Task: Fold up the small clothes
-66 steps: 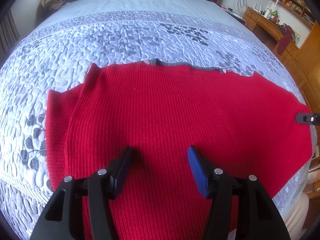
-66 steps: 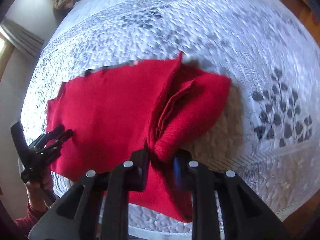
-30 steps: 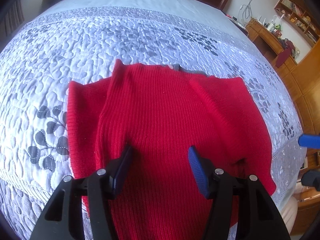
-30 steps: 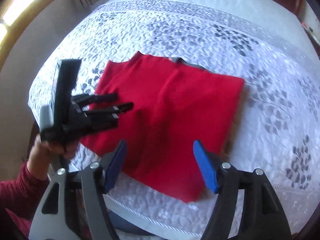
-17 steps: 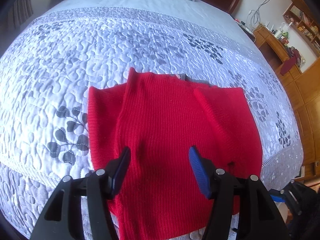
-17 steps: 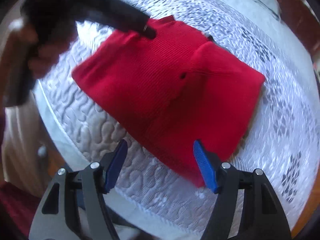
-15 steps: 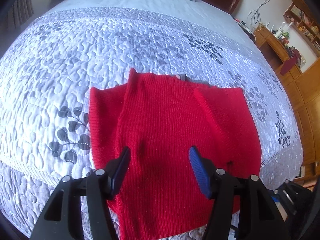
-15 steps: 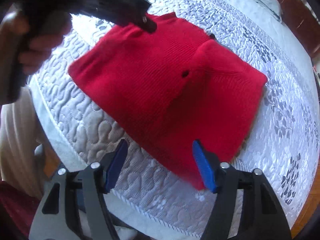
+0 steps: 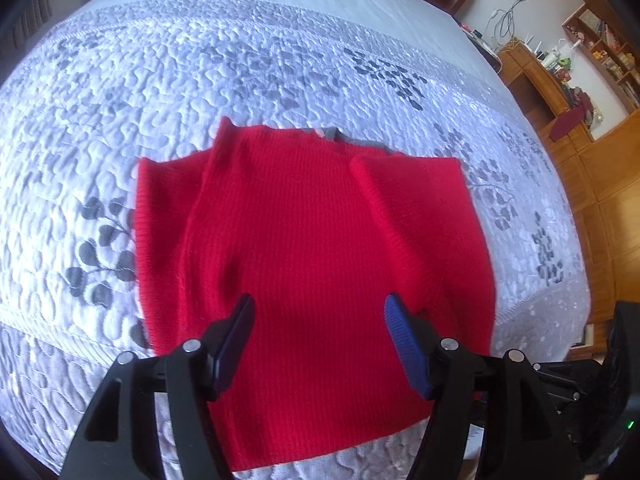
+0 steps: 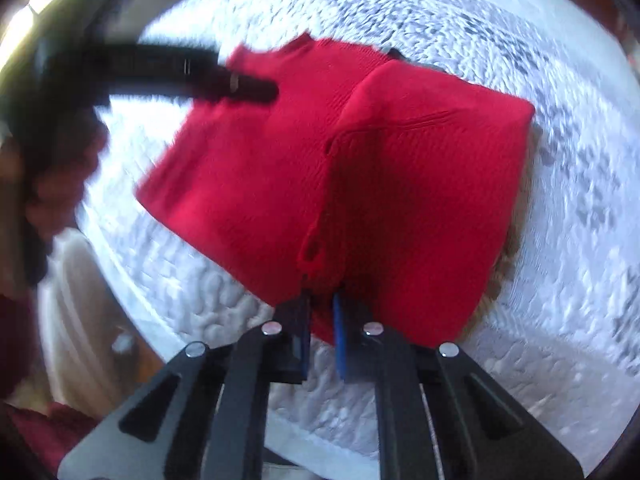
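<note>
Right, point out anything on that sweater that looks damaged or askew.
The red sweater has a small hole in the knit near its near edge, just above where the right tongs have just closed on the hem. The folded left flap lies uneven, its top corner sticking up past the neckline.

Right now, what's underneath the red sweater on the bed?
The red sweater lies on a grey-white quilted bedspread. A sliver of grey fabric peeks out at its far edge; whatever else lies beneath is covered.
</note>
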{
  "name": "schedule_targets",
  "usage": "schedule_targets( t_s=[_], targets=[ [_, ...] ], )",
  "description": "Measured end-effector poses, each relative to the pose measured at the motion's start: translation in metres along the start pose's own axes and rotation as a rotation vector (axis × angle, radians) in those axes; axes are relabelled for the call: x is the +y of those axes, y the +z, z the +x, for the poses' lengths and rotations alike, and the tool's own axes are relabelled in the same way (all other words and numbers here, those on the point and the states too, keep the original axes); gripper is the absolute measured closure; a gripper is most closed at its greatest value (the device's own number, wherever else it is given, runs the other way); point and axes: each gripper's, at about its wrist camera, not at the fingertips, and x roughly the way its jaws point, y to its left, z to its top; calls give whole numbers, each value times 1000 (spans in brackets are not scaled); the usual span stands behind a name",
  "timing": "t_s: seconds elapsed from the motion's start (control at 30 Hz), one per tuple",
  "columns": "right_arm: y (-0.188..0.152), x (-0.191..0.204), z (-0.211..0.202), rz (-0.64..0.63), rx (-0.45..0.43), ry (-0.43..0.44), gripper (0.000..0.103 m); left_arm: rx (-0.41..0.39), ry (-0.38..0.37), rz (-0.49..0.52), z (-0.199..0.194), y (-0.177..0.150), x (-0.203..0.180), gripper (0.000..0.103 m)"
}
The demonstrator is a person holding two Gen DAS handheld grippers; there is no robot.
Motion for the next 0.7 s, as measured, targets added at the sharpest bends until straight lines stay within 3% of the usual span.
schedule_targets(
  t_s=[0.2, 0.7],
  targets=[
    [5, -18, -30, 78, -62, 93, 95, 61, -176, -103, 10, 6, -6, 35],
    [3, -33, -62, 78, -129, 127, 95, 235, -390, -288, 77, 37, -34, 36]
  ],
)
